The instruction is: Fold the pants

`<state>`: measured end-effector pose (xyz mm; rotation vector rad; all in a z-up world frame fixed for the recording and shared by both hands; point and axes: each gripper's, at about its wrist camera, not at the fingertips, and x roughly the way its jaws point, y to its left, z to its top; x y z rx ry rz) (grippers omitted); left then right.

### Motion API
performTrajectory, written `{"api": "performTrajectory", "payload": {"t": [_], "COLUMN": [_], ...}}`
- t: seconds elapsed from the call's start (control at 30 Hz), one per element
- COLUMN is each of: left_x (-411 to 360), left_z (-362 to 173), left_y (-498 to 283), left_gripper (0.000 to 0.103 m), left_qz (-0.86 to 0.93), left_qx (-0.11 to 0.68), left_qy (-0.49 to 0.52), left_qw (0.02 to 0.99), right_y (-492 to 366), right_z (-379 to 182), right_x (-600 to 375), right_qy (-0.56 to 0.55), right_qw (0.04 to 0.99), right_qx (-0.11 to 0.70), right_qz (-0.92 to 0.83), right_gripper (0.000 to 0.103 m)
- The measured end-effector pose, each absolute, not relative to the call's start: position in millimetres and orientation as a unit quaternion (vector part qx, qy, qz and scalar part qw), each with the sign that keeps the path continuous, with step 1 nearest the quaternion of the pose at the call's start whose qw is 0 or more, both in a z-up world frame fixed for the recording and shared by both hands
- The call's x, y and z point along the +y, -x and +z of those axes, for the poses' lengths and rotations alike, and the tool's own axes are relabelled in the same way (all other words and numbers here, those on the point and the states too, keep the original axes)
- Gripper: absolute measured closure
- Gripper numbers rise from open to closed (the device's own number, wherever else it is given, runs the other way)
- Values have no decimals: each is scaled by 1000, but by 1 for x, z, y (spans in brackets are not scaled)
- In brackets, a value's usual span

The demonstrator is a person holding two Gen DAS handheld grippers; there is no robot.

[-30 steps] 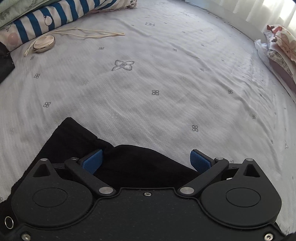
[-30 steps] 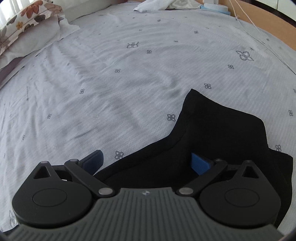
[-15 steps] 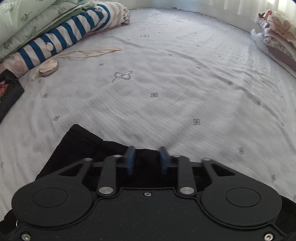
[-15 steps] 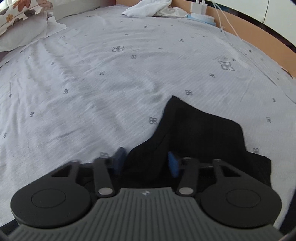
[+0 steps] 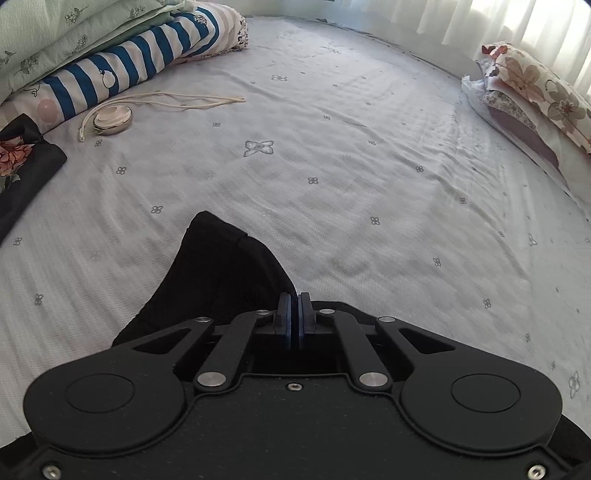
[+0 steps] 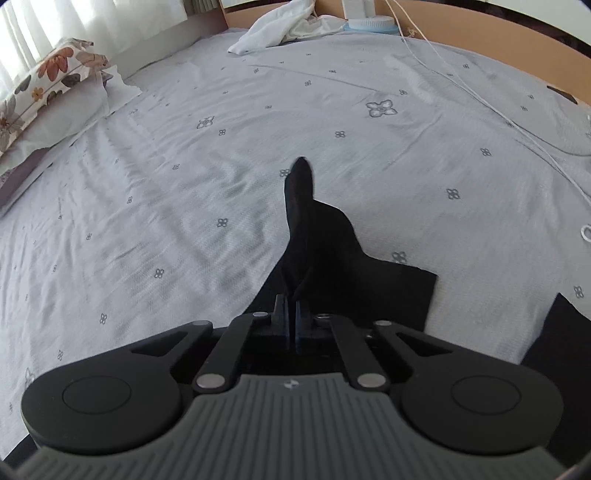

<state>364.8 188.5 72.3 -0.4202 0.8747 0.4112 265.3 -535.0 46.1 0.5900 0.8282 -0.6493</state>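
On the pale grey bedsheet (image 5: 332, 155), woven with a fine ribbed texture and dotted with small flower motifs, my left gripper (image 5: 294, 299) is clenched on the black pants (image 5: 221, 269), its blue pads pressed together with a pinch of the dark, matte cloth caught between them; the fabric rises from the sheet in a soft peaked fold just left of the fingers. Farther off in this view I see a rolled blue-and-white striped blanket (image 5: 129, 74) under pale green bedding, a round cream-coloured disc (image 5: 112, 117) with a looped cord lying beside it, a dark floral cloth (image 5: 22, 166) at the left edge, and a floral pillow (image 5: 535, 88) at the right. From the right wrist, my right gripper (image 6: 291, 306) is likewise closed on the pants (image 6: 317, 240), the narrow pads nipping a ridge of black cloth that stands up in a slim, pointed crest ahead of the fingers, while the rest spreads flat to the right on the sheet (image 6: 184, 184). Beyond lie a crumpled white cloth (image 6: 280, 26), thin white cables (image 6: 480, 99) trailing across the bed, and a flower-printed pillow (image 6: 48, 81) on the left.
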Motion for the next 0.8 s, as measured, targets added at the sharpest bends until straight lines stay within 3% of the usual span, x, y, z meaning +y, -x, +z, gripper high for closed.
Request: {"api": "performTrajectory", "payload": {"t": [0.2,0.3,0.5,0.53,0.6,0.67,0.8], "left_x": [201,202,202,204,211,219,233], "left_z": [90,90,86,87,88,88,88], "left_y": [-309,-294,-287,-286,-284,-282,-279], "left_gripper": [101,101,100,100,100,100,100], "left_qz": [160,147,142,141,139,134,121], "left_qx": [413,414,411,410,407,404,397], "left_qy": [210,209,215,218,230,244,271], "left_qw": [872,874,875,874,873,871,869], "right_y": [-206,-189,-196,-198,-204,-211,-229], "right_z": [54,51,50,50,49,46,39], "right_x": [-546,-548,-516,-512,-503,-490,-445], "right_qy": [-316,-375,-381,-385,-404,-424,-443], "right_qw": [828,826,834,834,833,829,818], "right_qx": [368,359,363,363,361,359,367], "right_qz": [-280,-218,-169,-156,-113,-67,22], "right_gripper": [100,90,84,81,54,36,28]}}
